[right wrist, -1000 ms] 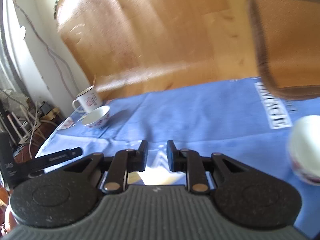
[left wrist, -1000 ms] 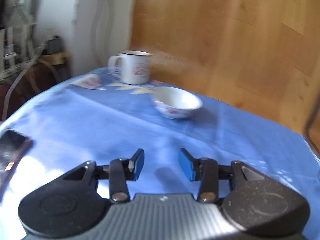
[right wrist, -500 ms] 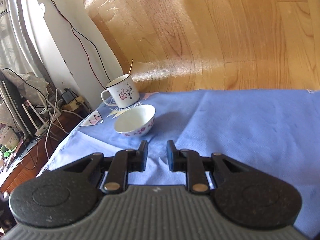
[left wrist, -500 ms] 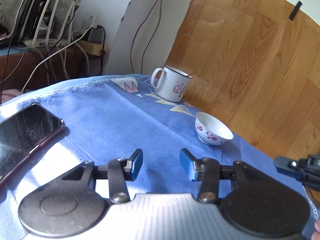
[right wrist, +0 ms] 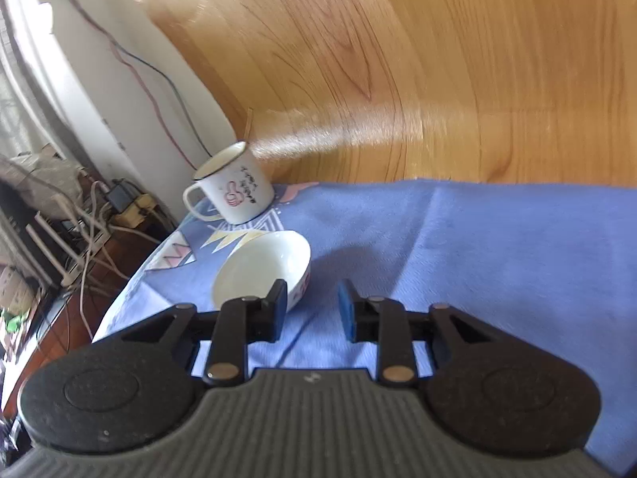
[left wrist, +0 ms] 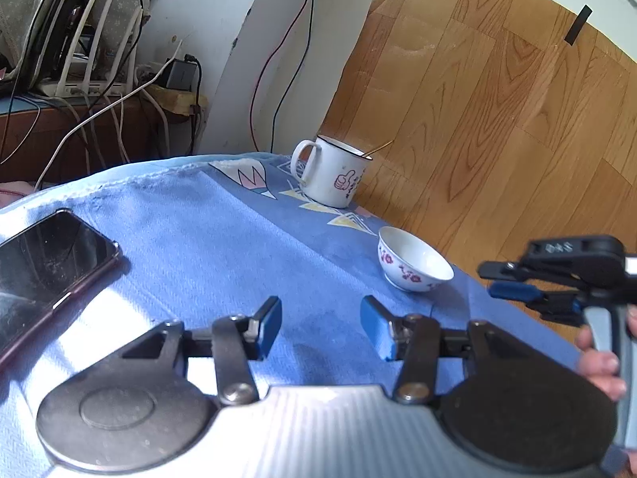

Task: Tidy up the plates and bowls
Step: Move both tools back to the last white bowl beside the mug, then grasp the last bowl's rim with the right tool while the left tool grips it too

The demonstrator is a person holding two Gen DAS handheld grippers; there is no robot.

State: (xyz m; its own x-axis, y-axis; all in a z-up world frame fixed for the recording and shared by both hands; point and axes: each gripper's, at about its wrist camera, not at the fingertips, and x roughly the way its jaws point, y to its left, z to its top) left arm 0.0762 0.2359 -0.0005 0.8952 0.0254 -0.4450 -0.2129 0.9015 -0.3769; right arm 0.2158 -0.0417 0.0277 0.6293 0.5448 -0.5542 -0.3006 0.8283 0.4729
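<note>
Right wrist view, white bowl (right wrist: 260, 275) with red flower print, upright on blue-clothed counter (right wrist: 477, 247), right gripper (right wrist: 310, 306) jaws just opening, empty, left gripper (left wrist: 320, 328) jaws spread, empty.

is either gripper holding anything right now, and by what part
Nothing is held. The left gripper is open over bare cloth. The right gripper has just been opening near the bowl, with nothing between its pads.

The left gripper (left wrist: 320, 326) points slightly downward, jaws apart and empty. The right gripper (right wrist: 311, 304) has just been opening its jaws, nothing clamped between them; fingers (left wrist: 599, 362) grip its handle.
</note>
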